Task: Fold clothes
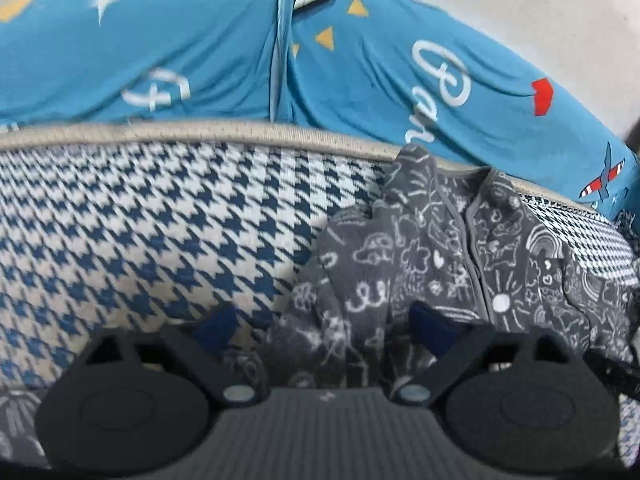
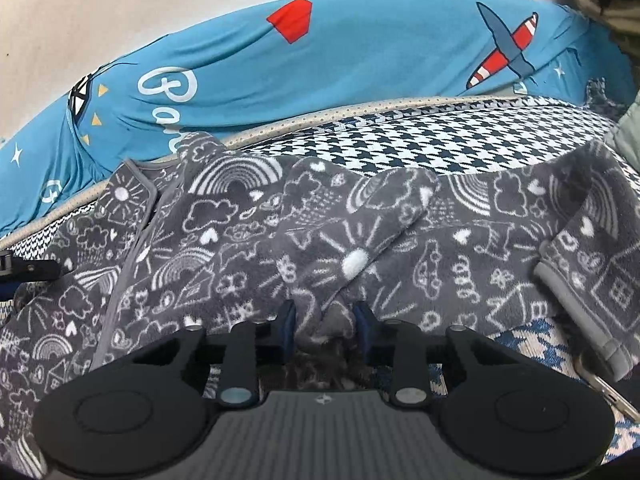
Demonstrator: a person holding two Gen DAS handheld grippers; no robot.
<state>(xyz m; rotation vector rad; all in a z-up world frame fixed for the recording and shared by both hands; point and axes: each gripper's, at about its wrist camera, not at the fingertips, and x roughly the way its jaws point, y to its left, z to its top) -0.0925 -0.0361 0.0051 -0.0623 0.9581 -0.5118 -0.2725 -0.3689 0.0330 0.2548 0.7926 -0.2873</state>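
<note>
A grey fleece garment (image 1: 440, 248) with white doodle print and a zip lies crumpled on a blue-and-white houndstooth cover (image 1: 140, 220). My left gripper (image 1: 324, 326) is open, its blue-padded fingers (image 1: 216, 324) spread wide, and a fold of the garment's left edge lies between them. In the right wrist view the garment (image 2: 280, 232) spreads across the frame, with a ribbed cuff (image 2: 560, 288) at the right. My right gripper (image 2: 326, 332) is shut on a bunched ridge of the fleece near its lower edge.
A beige piped edge (image 1: 200, 132) bounds the houndstooth cover (image 2: 440, 144) at the back. Behind it lies blue printed fabric (image 1: 200, 40) (image 2: 320, 72) with stars, planes and script, against a pale wall (image 2: 80, 20). A metallic object (image 2: 608, 392) shows at the lower right.
</note>
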